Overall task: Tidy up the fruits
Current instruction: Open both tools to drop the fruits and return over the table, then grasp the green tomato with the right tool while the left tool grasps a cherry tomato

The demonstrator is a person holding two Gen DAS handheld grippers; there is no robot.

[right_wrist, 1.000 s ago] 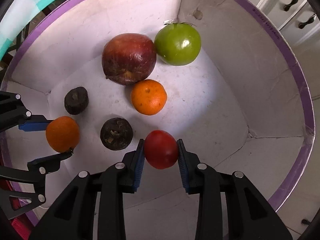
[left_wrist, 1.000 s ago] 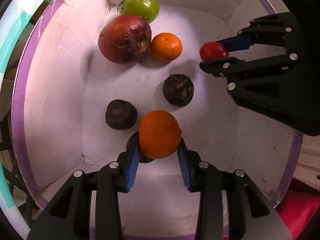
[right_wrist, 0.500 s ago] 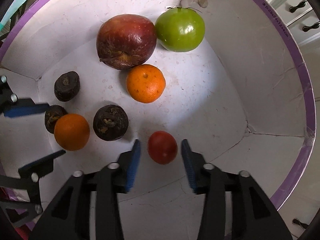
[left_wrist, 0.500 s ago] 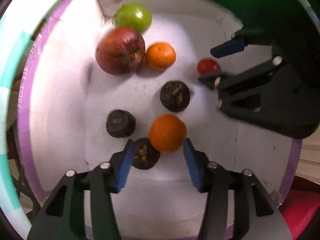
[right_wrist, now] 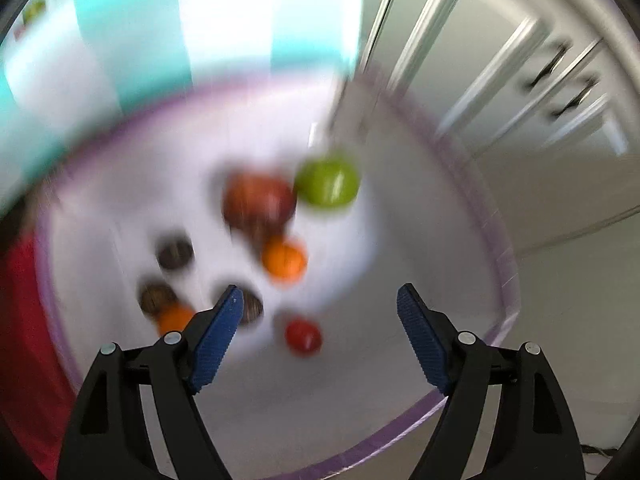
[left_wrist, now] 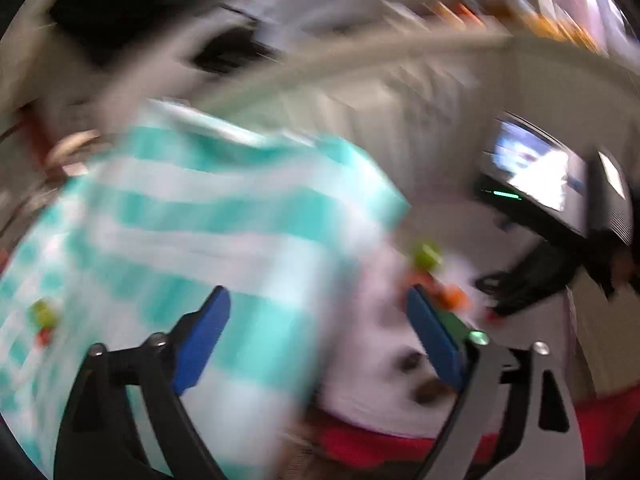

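Your left gripper (left_wrist: 318, 336) is opening, nothing between its jaws. Frame heavily blurred: teal-striped cloth (left_wrist: 208, 240) centre-left, white bin (left_wrist: 376, 364) with smeared fruit lower right.

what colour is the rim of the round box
Purple, a thin band along the box rim, clearest in the right wrist view.

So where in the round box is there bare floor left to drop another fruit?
The box floor is free right of the green fruit, upper orange and red tomato, out to the purple rim. The left half is crowded with dark fruits and another orange.
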